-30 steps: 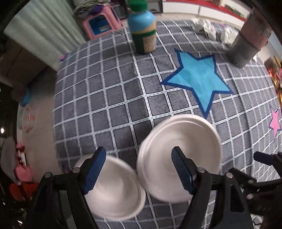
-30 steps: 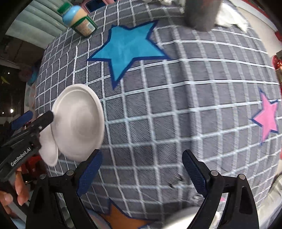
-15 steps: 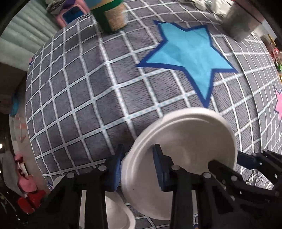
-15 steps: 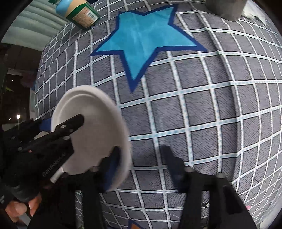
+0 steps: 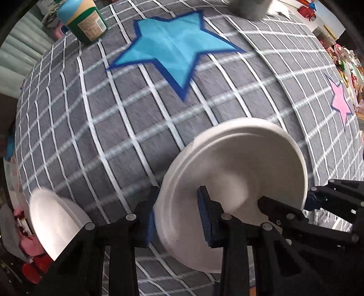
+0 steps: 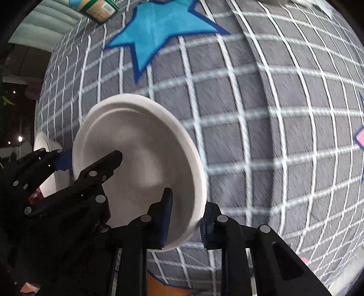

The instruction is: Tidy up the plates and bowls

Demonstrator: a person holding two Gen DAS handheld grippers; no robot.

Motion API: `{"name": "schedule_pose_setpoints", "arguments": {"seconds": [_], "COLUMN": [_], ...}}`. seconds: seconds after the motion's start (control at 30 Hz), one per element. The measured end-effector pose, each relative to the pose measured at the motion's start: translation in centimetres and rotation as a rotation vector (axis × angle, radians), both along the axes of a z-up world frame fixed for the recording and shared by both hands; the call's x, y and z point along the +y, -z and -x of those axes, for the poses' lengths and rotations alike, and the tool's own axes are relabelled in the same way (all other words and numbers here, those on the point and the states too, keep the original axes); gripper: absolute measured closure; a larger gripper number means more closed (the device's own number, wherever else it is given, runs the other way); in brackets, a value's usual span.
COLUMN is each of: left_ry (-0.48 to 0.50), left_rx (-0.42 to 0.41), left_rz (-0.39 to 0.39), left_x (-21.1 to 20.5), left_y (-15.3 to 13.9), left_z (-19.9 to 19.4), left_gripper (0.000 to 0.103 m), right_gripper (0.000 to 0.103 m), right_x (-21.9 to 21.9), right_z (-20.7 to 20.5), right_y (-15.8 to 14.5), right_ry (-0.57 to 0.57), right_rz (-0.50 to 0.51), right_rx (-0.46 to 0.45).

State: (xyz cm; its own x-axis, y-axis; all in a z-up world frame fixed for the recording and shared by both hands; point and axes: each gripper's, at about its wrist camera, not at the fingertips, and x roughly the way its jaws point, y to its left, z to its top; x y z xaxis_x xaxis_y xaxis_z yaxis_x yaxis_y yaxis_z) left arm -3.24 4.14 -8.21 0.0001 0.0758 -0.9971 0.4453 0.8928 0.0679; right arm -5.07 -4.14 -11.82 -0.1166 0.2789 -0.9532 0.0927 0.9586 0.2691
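A white plate (image 5: 236, 173) is held tilted above the grey checked tablecloth. My left gripper (image 5: 177, 216) is shut on its left rim. My right gripper (image 6: 186, 216) is shut on its right rim, and the plate fills the middle of the right wrist view (image 6: 141, 157). The right gripper also shows at the plate's far edge in the left wrist view (image 5: 327, 200), and the left gripper shows in the right wrist view (image 6: 66, 164). A second white dish (image 5: 54, 218) lies on the cloth at the lower left, also visible in the right wrist view (image 6: 43, 145).
A green jar with a blue lid (image 5: 84, 20) stands at the back left. A grey cup (image 5: 250, 6) stands at the back. A large blue star (image 5: 173, 47) and a pink star (image 5: 341, 102) are on the cloth. The table edge runs along the left.
Both grippers went from open to shut on the plate's opposite rims. The plate has risen off the cloth and tilted, and both cameras have moved forward.
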Motion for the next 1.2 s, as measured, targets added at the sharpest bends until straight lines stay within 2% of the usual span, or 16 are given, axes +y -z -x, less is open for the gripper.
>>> {"name": "schedule_pose_setpoints", "arguments": {"seconds": [0.2, 0.3, 0.57, 0.67, 0.77, 0.87, 0.93, 1.0, 1.2], "left_ry": [-0.006, -0.019, -0.028, -0.011, 0.021, 0.056, 0.08, 0.105, 0.159], "left_rx": [-0.006, -0.024, -0.076, -0.081, -0.073, -0.056, -0.04, -0.028, -0.003], "left_rz": [-0.005, 0.006, 0.047, 0.057, 0.066, 0.079, 0.084, 0.083, 0.066], "left_x": [-1.2, -1.3, -4.0, -5.7, -7.1, -9.8, -10.2, -10.6, -11.9], "left_y": [-0.2, -1.6, -6.1, -7.4, -8.8, -9.5, -10.4, -10.4, -8.4], "left_z": [5.2, 7.4, 12.6, 15.0, 15.2, 20.2, 20.1, 20.2, 21.3], "left_gripper": [0.067, 0.066, 0.064, 0.063, 0.063, 0.062, 0.061, 0.061, 0.061], "right_gripper": [0.079, 0.079, 0.078, 0.078, 0.078, 0.078, 0.078, 0.078, 0.078], "right_x": [-0.1, -0.6, -6.3, -7.3, -9.4, -10.3, -10.8, -10.1, -12.4], "right_z": [2.9, 4.3, 7.0, 8.1, 10.3, 12.3, 13.7, 14.2, 17.0], "right_y": [0.2, -0.6, -4.6, -6.4, -7.7, -8.4, -8.8, -9.2, -8.6], "right_ry": [-0.014, -0.025, -0.032, -0.027, -0.013, 0.004, 0.014, 0.031, 0.077], "right_rz": [-0.008, -0.007, -0.016, -0.016, -0.018, -0.019, -0.013, -0.01, -0.002], "right_rx": [0.02, 0.0, -0.061, -0.074, -0.073, -0.064, -0.056, -0.043, -0.011]}}
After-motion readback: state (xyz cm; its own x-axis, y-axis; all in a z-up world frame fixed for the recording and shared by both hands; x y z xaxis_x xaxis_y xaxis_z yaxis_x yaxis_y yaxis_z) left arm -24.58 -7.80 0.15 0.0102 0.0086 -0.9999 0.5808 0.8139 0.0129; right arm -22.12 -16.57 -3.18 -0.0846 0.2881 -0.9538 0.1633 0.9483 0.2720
